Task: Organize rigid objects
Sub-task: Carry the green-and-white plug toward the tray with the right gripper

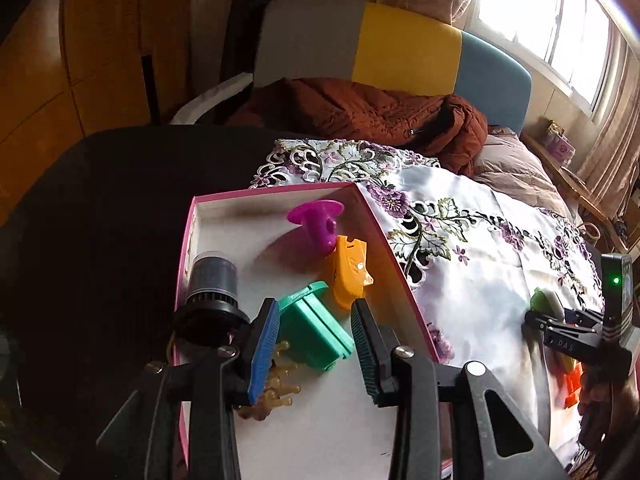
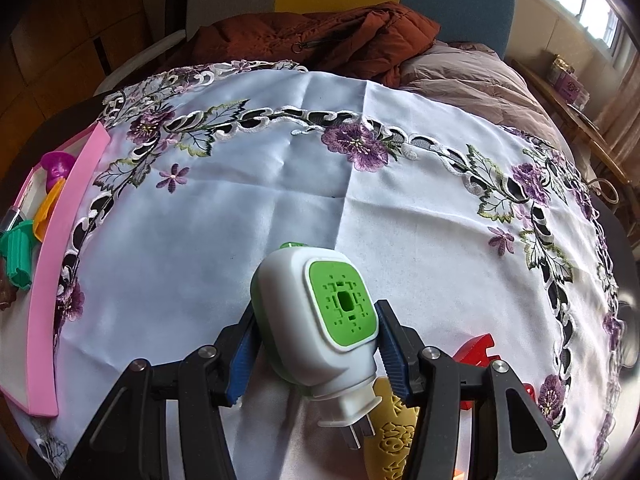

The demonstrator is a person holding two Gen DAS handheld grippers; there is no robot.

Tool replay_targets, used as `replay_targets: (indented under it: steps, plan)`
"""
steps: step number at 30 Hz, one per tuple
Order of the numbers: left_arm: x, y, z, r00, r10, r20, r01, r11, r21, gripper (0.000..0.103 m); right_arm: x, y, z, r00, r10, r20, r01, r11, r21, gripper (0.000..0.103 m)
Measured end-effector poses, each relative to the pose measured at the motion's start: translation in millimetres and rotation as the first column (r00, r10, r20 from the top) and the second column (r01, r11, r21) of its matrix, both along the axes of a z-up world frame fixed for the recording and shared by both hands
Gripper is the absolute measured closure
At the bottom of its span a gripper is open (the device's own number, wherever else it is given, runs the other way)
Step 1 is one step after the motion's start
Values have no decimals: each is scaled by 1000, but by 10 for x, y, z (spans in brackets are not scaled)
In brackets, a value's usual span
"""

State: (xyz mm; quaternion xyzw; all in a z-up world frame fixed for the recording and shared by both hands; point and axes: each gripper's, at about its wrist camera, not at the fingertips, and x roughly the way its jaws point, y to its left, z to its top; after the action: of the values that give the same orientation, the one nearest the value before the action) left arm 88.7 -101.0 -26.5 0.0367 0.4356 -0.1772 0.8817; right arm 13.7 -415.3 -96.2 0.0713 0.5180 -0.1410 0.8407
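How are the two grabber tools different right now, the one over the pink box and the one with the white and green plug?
The left gripper has nothing between its fingers; the right gripper is clamped on the white and green plug. The left one hangs over the pink box above a teal piece; the right one is over the embroidered cloth, outside the box. Both have black arms and blue ribbed pads.

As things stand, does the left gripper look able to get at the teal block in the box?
Probably yes. The left gripper hangs open right over the teal block in the pink box, nothing between them; the orange piece crowds one side.
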Motion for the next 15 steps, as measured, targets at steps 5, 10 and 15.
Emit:
replay_targets:
  steps: [5,10,15]
  plan:
    - [-183,76,-11,1000,-2,12,2,999,32,66,-2,13,-15,1000,4,-2,-4,1000,-5,48]
    - [-308,155,-31,1000,1,21,-2,998,59,66,-6,4,-14,1000,-2,0,2,1000,-8,48]
    - [-404,256,-22,999,8,36,-10,997,74,66,-10,-3,-12,1000,-4,5,4,1000,-13,48]
